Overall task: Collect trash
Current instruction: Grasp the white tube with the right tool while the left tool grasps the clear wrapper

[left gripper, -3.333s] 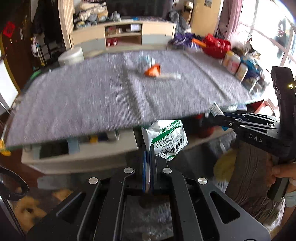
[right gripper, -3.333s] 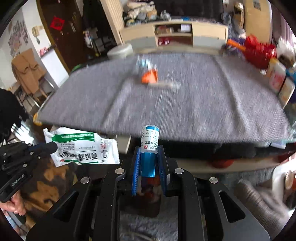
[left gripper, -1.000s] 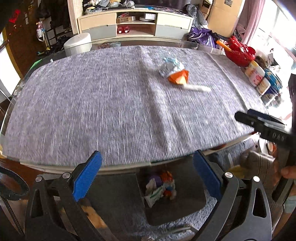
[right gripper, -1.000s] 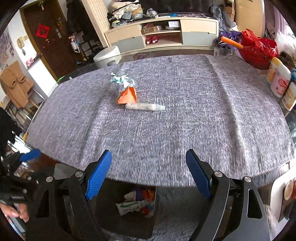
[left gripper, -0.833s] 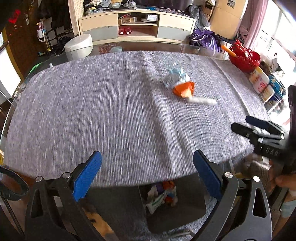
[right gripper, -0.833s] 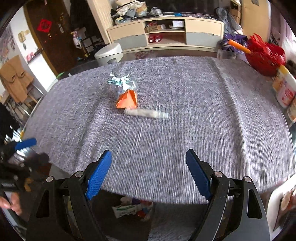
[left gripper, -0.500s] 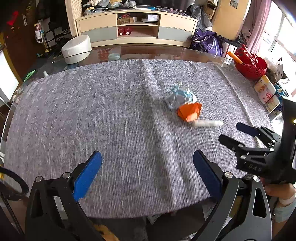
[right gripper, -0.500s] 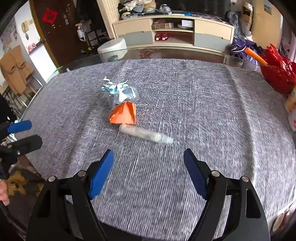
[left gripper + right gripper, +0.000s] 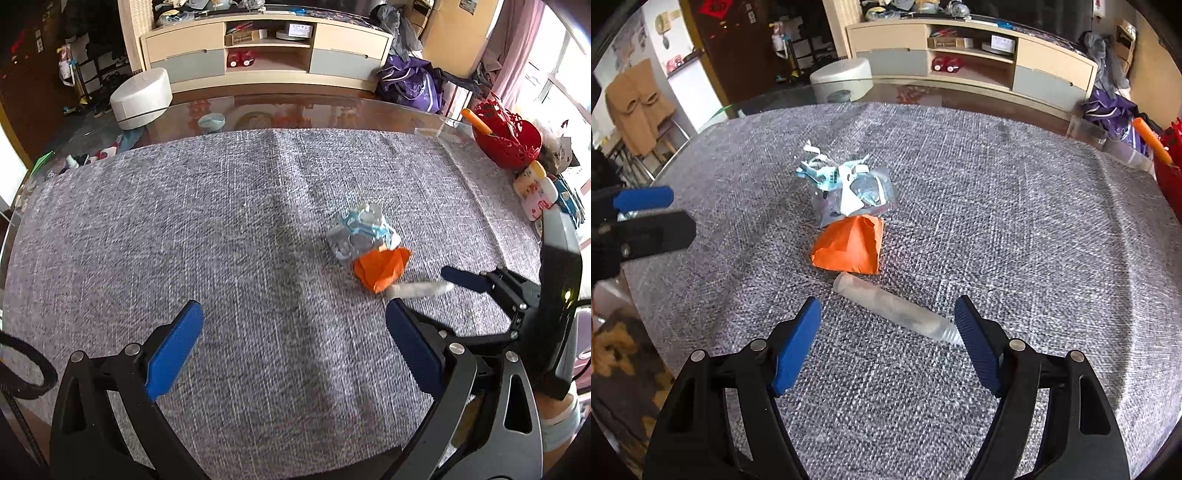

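Table (image 9: 147, 240): a wide surface under a grey woven cloth, with glass showing along its far edge; it fills most of both wrist views.
Cabinet (image 9: 266, 55): a pale low unit with open shelves, standing against the far wall beyond the table.
Red basket (image 9: 506, 138): sits at the table's far right corner, with bottles just beside it.
Left gripper (image 9: 293, 343): hangs over the near part of the cloth with its blue pads spread wide and only bare cloth between them.
Right gripper (image 9: 886, 321): tilts down over the trash, its jaws closing; the clear tube lies between the pads, its threaded end just beside the right pad, and the pads do not press on it.
Crumpled wrapper (image 9: 846, 184): a clear and pale-blue bundle in the middle of the cloth, the farthest of the three scraps.
Orange paper (image 9: 851, 245): a folded piece touching the wrapper's near edge.
Clear tube (image 9: 894, 306): lies flat and slanted on the cloth, one end just beside the orange paper.
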`<state>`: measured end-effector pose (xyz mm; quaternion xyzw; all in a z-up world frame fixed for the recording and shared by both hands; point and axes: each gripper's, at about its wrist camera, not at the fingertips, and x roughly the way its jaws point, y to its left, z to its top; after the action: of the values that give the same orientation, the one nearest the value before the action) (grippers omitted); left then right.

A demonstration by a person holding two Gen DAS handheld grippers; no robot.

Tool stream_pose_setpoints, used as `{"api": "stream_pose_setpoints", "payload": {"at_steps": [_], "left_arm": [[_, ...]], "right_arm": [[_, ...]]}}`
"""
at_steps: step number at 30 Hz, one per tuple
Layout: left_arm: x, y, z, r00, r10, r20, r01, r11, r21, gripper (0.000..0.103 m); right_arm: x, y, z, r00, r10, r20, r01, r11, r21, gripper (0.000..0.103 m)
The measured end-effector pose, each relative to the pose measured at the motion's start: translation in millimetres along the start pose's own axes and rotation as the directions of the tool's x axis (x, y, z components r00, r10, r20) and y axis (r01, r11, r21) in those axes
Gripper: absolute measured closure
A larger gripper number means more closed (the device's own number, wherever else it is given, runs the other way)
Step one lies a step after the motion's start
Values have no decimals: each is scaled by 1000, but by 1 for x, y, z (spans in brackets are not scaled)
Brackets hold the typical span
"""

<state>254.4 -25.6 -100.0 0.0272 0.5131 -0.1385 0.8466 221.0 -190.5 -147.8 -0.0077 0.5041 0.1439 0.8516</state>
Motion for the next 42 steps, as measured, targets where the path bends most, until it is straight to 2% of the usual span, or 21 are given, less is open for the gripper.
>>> {"api": "stream_pose_setpoints", "payload": {"at_steps": [2,4,5,7,10,12,14,18,22,24,25,26,28,33,42], "left_arm": [[4,-3,6,1000,-2,-1,2,1000,4,9],[8,-5,11,1000,-4,-2,4,1000,9,9],[10,-6,12,1000,-4,-2,4,1000,11,9],[14,-9,16,1000,-8,-4,8,1000,17,9],[22,-16,23,1000,-21,-5,21,999,34,10],[26,-21,28,999,-36,4,36,998,47,18],[28,-25,32,999,-47,13,46,997,59,30],[35,-34,39,997,-73,20,71,994,86,43],[44,-35,47,995,-92,26,90,992,90,60],[45,-37,48,995,-98,33,94,991,93,76],[46,-38,49,994,-100,33,96,990,101,91],[47,-39,49,995,-100,31,96,990,105,99],[45,-40,47,994,-103,33,99,988,116,103],[23,-39,44,992,-99,74,90,990,113,103],[-46,-31,29,981,-69,183,52,994,96,103]], "right_arm": [[2,-1,-1,1000,-5,-3,5,1000,-5,40],[1,-2,-2,1000,-22,-1,22,1000,-9,56],[0,-3,-2,1000,-23,-2,23,1000,-10,60],[-2,-5,-4,1000,-10,-12,10,1000,-9,75],[-3,-5,-7,999,11,-30,-11,1000,-21,88],[-5,-4,-11,999,25,-41,-26,999,-21,89],[-7,-3,-13,998,46,-47,-46,999,-9,89],[-13,-10,-21,994,95,-50,-93,995,41,89],[-18,-16,-29,994,104,-46,-101,993,67,89],[-22,-17,-34,993,110,-47,-106,992,75,89],[-23,-18,-36,993,111,-47,-107,991,78,89],[-25,-18,-39,993,113,-47,-109,991,82,89],[-29,-20,-45,992,114,-44,-110,990,92,89],[-43,-26,-49,994,105,-16,-102,988,112,89],[-73,-6,-52,995,89,41,-93,991,100,89]]}}
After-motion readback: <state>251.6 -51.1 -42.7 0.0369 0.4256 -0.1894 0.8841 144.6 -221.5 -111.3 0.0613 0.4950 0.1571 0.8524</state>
